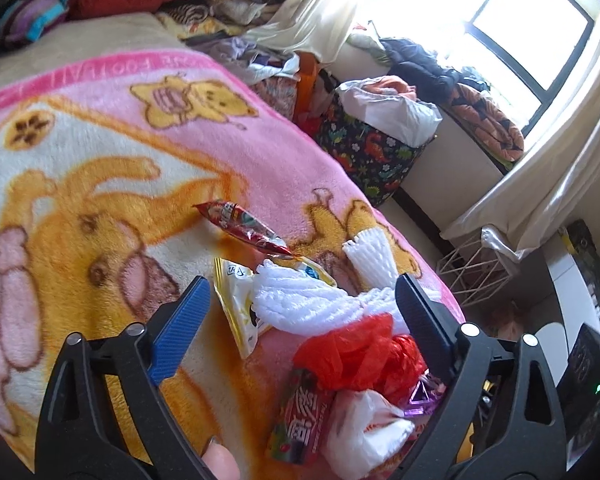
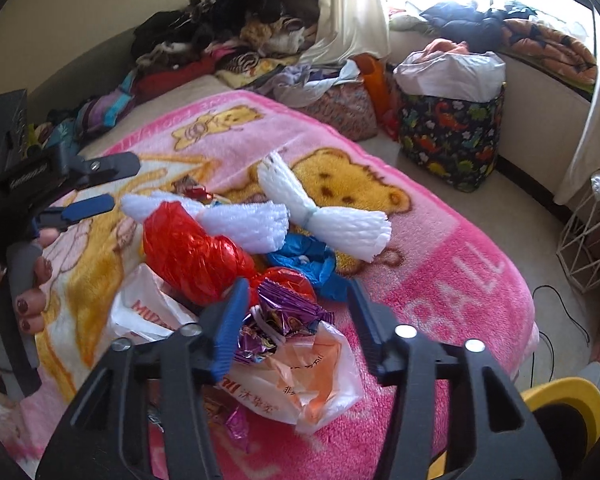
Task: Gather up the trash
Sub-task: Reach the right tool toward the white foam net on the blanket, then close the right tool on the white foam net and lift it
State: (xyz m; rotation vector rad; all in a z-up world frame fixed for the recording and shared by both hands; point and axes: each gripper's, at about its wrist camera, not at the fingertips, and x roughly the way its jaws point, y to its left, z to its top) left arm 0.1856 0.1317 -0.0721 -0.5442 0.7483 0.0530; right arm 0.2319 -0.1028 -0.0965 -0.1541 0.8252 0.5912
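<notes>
The pink cartoon-bear blanket is thick, fuzzy fleece, matt all over. On it, the red crumpled plastic bag shines glossy and crinkled, and the purple foil wrapper glints like metal. The white foam fruit net looks soft, ribbed and dull. The thin white-and-orange printed plastic bag is smooth and half see-through.

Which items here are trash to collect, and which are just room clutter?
Trash:
red plastic bag
foam fruit nets
purple foil wrapper
blue plastic scrap
red snack packet

Clutter:
pink blanket
dinosaur-print bin
clothes pile
</notes>
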